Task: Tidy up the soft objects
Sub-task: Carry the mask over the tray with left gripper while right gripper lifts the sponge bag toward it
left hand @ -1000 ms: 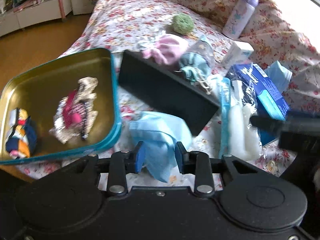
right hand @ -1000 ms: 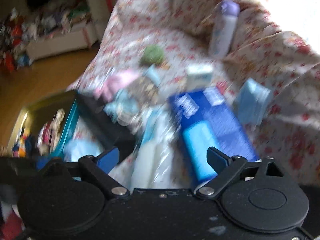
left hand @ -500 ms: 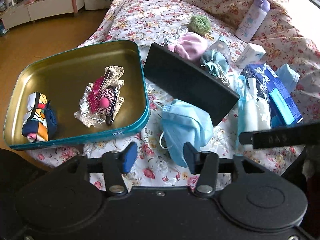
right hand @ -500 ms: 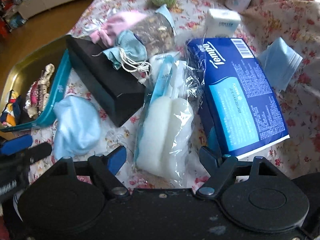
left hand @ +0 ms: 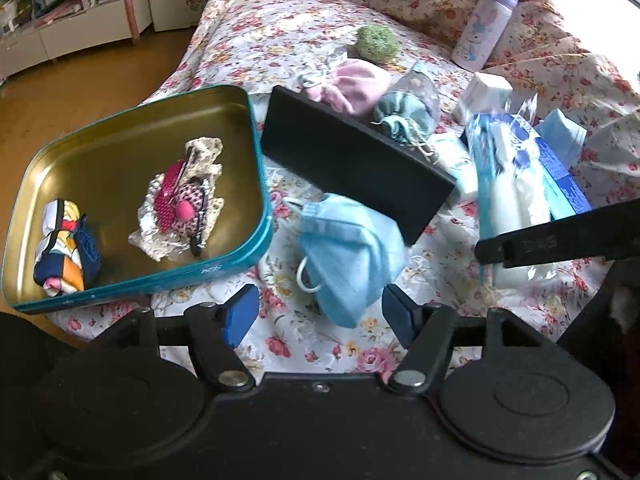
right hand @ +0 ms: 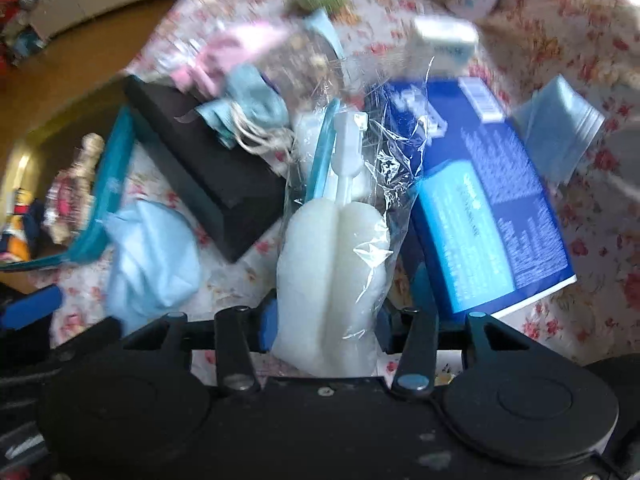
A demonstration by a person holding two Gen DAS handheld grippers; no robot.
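- The flowered bedspread (left hand: 280, 32) carries everything; the teal tin (left hand: 132, 284) sits at its left edge, already holding a rolled patchwork cloth (left hand: 64, 248) and a lacy pink bundle (left hand: 180, 204), so it reads as the collecting place
- A black box (left hand: 352, 160) lies slantwise between the tin and the pile on the right, with a blue tissue pack (right hand: 492, 208) beyond
- The bagged white sponge brush (right hand: 332, 264) runs lengthwise straight away from the right gripper (right hand: 326, 328), its fat foam end nearest and its handle pointing off; the jaws have just been closing and now pinch that foam end from both sides
- To reach the tin it would have to travel leftwards past the black box, I judge
- The blue face mask (left hand: 348, 248) lies just ahead of the left gripper (left hand: 320, 312), whose jaws have just been opening and stand apart, touching nothing
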